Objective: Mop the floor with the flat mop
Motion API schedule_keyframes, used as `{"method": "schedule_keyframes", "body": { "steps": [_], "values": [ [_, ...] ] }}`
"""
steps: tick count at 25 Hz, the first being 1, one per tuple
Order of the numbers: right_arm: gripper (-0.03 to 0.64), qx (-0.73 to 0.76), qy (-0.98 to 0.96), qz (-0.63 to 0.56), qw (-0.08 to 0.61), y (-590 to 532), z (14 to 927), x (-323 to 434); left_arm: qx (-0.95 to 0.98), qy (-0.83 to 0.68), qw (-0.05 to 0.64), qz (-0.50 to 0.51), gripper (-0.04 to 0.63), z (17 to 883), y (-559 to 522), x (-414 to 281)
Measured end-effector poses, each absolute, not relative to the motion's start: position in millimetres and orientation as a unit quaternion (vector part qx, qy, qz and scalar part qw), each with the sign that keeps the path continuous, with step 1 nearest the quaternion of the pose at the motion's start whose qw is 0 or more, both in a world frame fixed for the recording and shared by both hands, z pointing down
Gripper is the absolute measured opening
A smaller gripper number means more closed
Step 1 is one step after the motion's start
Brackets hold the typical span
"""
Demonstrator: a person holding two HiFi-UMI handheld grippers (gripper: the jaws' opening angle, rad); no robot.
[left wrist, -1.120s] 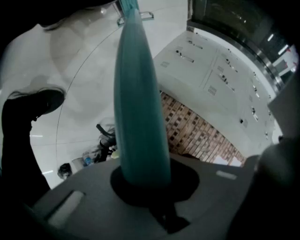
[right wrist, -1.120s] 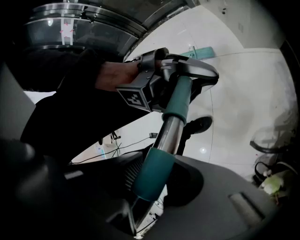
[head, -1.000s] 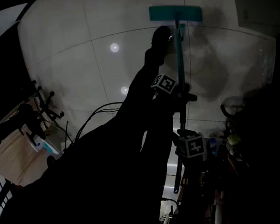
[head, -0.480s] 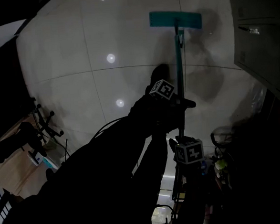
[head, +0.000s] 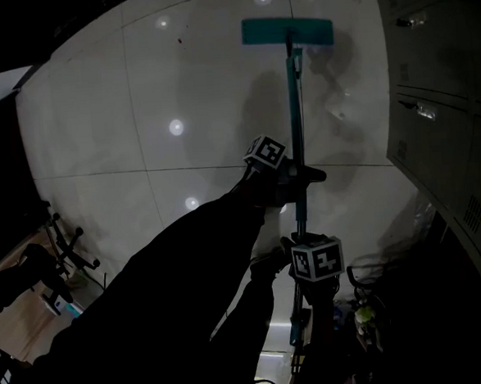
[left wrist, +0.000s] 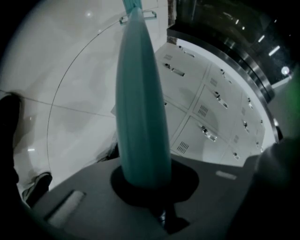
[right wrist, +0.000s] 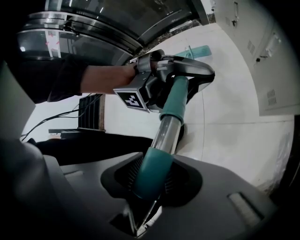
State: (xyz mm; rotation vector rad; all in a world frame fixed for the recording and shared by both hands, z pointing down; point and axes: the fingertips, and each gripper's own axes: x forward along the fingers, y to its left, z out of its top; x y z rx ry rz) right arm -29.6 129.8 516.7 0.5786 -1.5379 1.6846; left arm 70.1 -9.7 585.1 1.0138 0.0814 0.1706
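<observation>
While left gripper (left wrist: 143,180) and right gripper (right wrist: 152,183) both clamp its teal pole, the flat mop (head: 287,30) rests head-down on the floor (head: 202,108); lockers (head: 429,75) close at right, open tile leftward.

There is one flat mop (head: 287,29), with a single teal handle (head: 294,101). Two grippers are in view, the left gripper (head: 298,175) and the right gripper (head: 297,253). Each carries one marker cube, two in all: one on the left gripper (head: 264,152) and one on the right (head: 317,258). One bare hand (right wrist: 105,77) shows in the right gripper view. At least four bright light spots (head: 176,127) lie on the tiled floor (head: 209,91). One bank of lockers (left wrist: 206,103) stands along the side, with at least six door handles showing in the left gripper view; the doors themselves cannot be counted in full.
</observation>
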Motion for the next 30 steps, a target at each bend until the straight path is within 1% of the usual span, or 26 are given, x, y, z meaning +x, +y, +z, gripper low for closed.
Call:
{"method": "schedule_keyframes", "body": {
  "steps": [3, 7, 12, 18, 30],
  "values": [
    [0.110, 0.237, -0.608, 0.651, 0.388, 102, 532, -33, 0.502, 0.033, 0.861, 0.076, 0.020, 596, -41, 65],
    [0.114, 0.242, -0.615, 0.649, 0.376, 82, 536, -40, 0.517, 0.014, 0.854, 0.063, 0.020, 597, -65, 61],
    [0.112, 0.247, -0.620, 0.646, 0.371, 101, 517, -50, 0.525, 0.008, 0.849, 0.052, 0.023, 576, -50, 52],
    [0.112, 0.249, -0.625, 0.634, 0.381, 188, 494, -41, 0.533, 0.018, 0.844, 0.065, 0.023, 551, 37, 59],
    [0.112, 0.216, -0.614, 0.639, 0.411, 432, 470, -24, 0.493, 0.015, 0.866, 0.081, 0.021, 538, 287, 64]
  ]
}}
